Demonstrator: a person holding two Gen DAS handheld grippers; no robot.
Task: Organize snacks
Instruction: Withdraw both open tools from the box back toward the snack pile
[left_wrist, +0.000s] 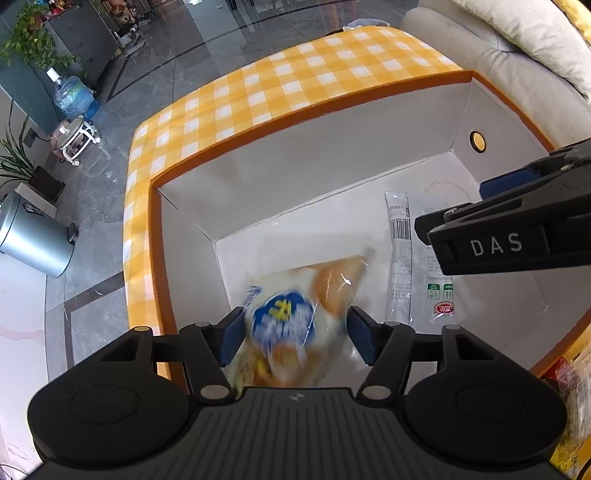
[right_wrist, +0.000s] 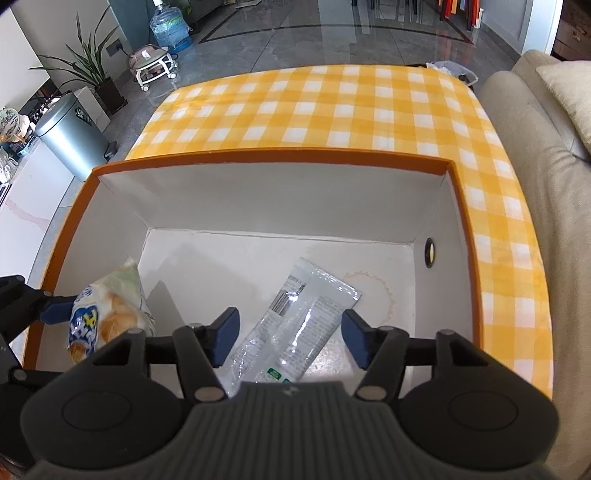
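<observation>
An orange-rimmed box (left_wrist: 295, 118) (right_wrist: 277, 157) with white inner walls stands on a yellow checked tablecloth (right_wrist: 332, 103). A bread bag (left_wrist: 295, 317) (right_wrist: 107, 321) with a blue and yellow label shows blurred between the blue pads of my left gripper (left_wrist: 295, 336), over the box's left corner. The pads stand apart from it, so the gripper is open. A white and clear snack packet (left_wrist: 399, 258) (right_wrist: 303, 314) lies flat on the box floor. My right gripper (right_wrist: 290, 338) (left_wrist: 452, 206) hangs open just above it, pads to either side, not pressing on it.
A beige sofa (right_wrist: 535, 184) runs along the table's right side. More snack packs (left_wrist: 569, 387) lie outside the box at the near right. On the floor to the left stand a metal bin (right_wrist: 70, 136), a water bottle (right_wrist: 170, 29) and potted plants.
</observation>
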